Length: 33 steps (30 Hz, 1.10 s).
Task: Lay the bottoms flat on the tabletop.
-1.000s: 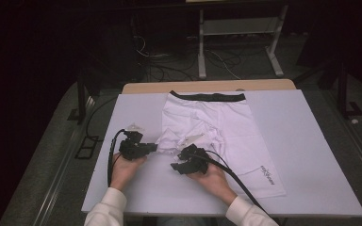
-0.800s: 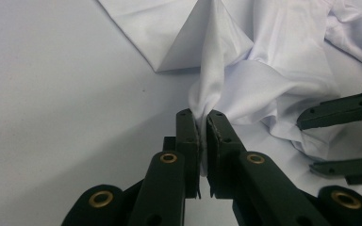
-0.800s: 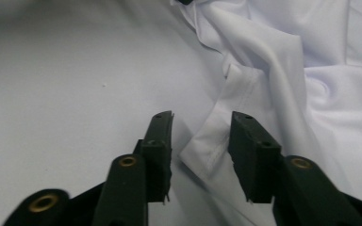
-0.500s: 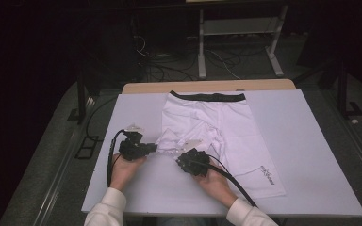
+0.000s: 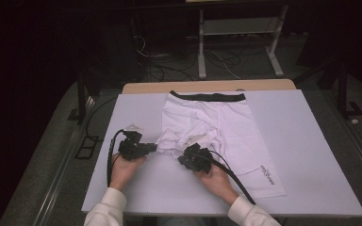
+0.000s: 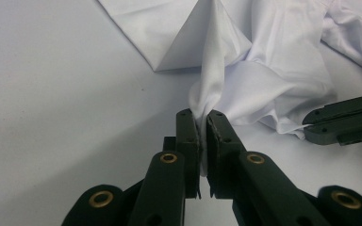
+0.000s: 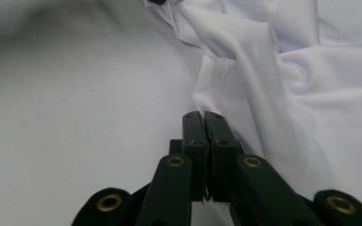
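Observation:
White shorts (image 5: 217,125) with a black waistband (image 5: 207,96) lie flat on the white table (image 5: 311,141), waistband at the far side. The near left leg is bunched up between the two grippers. My left gripper (image 5: 154,149) is shut on a pinched fold of that leg; in the left gripper view the cloth (image 6: 264,70) rises out of its closed jaws (image 6: 202,117). My right gripper (image 5: 185,156) sits at the crumpled hem just to the right, also seen in the left gripper view (image 6: 311,128). Its jaws (image 7: 203,115) are shut on the stitched hem edge (image 7: 217,80).
The shorts' right leg, with a small dark logo (image 5: 267,172), lies flat toward the near right. Behind the white table a wooden edge (image 5: 207,86) shows. Farther back on the dark floor are cables (image 5: 160,70) and a metal stand (image 5: 238,42).
The right gripper's jaws have come together on the hem, and that hand has shifted slightly toward the bunched leg. The left gripper keeps its grip in the same place.

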{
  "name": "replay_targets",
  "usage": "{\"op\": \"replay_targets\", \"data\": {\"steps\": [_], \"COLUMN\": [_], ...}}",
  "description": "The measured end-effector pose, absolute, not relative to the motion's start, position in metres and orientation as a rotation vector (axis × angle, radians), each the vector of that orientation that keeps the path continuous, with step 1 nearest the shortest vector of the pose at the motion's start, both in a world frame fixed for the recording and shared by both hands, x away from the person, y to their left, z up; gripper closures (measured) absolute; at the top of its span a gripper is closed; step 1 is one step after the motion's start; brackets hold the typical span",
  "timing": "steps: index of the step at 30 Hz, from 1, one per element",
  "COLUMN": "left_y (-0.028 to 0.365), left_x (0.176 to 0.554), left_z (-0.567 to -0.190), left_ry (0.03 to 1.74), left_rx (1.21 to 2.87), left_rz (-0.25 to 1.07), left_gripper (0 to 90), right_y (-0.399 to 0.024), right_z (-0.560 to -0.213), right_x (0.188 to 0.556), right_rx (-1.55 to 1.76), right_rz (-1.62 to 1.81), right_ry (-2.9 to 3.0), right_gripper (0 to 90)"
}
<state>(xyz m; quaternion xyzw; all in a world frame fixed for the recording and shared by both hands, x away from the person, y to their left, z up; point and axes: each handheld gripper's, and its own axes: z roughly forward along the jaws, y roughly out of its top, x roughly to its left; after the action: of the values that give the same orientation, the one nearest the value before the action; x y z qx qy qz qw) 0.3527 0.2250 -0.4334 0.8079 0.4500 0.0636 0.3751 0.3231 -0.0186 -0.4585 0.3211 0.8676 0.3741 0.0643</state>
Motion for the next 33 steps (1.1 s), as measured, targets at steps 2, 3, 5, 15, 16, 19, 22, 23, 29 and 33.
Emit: {"op": "replay_targets", "data": {"steps": [2, 3, 5, 15, 16, 19, 22, 23, 29, 33], "left_y": [0.226, 0.226, 0.226, 0.241, 0.244, 0.251, 0.258, 0.261, 0.281, 0.289], "left_x": [0.352, 0.351, 0.349, 0.322, 0.319, 0.311, 0.304, 0.302, 0.292, 0.289], "left_z": [-0.432, -0.432, -0.432, -0.418, -0.418, -0.417, -0.415, -0.415, -0.417, -0.422], "left_ry": [1.143, 1.142, 1.148, 1.151, 1.160, 1.176, 1.183, 1.190, 1.234, 1.244], "left_rx": [2.067, 2.065, 2.057, 2.067, 2.065, 2.083, 2.102, 2.104, 2.089, 2.080], "left_rz": [0.154, 0.152, 0.130, 0.008, -0.013, -0.046, -0.057, -0.059, -0.091, -0.127], "left_gripper": [84.0, 84.0, 84.1, 84.3, 84.3, 84.3, 84.3, 84.3, 84.3, 84.3], "right_y": [-0.021, -0.022, -0.024, -0.050, -0.050, -0.050, -0.047, -0.046, -0.035, -0.027], "right_z": [-0.458, -0.457, -0.457, -0.444, -0.443, -0.442, -0.440, -0.439, -0.441, -0.441], "right_x": [0.324, 0.323, 0.322, 0.313, 0.310, 0.302, 0.295, 0.293, 0.282, 0.275], "right_rx": [0.973, 0.978, 0.979, 1.054, 1.054, 1.039, 1.012, 1.010, 0.960, 0.918], "right_rz": [1.132, 1.131, 1.132, 1.373, 1.382, 1.400, 1.404, 1.408, 1.397, 1.391], "right_ry": [2.630, 2.638, 2.652, 2.783, 2.797, 2.848, 2.880, 2.891, 2.965, 3.004], "right_gripper": [86.9, 87.0, 87.2, 87.5, 87.5, 87.5, 87.5, 87.4, 87.5, 87.5]}}
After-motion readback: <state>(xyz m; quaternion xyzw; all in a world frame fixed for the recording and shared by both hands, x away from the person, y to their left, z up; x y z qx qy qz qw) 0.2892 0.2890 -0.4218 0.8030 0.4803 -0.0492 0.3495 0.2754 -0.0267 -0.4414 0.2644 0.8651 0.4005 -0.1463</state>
